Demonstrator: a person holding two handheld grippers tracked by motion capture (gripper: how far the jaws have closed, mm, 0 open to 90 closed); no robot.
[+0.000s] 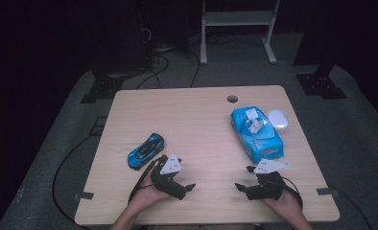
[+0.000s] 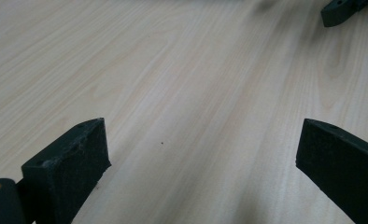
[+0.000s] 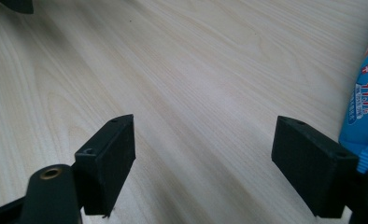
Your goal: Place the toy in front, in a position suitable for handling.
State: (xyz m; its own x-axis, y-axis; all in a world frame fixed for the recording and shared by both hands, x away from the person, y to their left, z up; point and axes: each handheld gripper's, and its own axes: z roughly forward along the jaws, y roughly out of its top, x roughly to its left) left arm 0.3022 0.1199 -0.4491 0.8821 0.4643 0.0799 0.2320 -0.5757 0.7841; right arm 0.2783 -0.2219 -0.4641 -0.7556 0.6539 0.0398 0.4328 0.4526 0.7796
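Nearest the high camera, two forearms come in from the bottom edge, each hand carrying a gripper low over the worktop (image 1: 196,110). The left gripper (image 1: 189,188) has its fingers (image 2: 67,161) spread wide with bare wood between them; the right gripper (image 1: 241,188) likewise has its fingers (image 3: 108,158) spread and nothing pinched.

Taking the blue tissue pack (image 1: 256,134) as the landmark: the right gripper is placed just in front of its near end, close but apart from it, and the pack's blue printed edge is seen beside the right finger in the right gripper view. A white oval object (image 1: 277,118) lies just beside the pack, on its far right side; whether they touch cannot be told. The blue toy car (image 1: 146,150) lies well apart to the pack's left, near the left gripper.

The pack is judged to be light and soft, with a slick film wrapper that is likely to dent and slip; a hold across its narrow width, away from the white tissue at the opening (image 1: 254,125), seems best. The toy car is judged to be rigid, light and prone to rolling, so it is best taken across its sides.

The pack's printing is too small to read, the white oval object cannot be identified, and the room beyond the worktop is lost in darkness.
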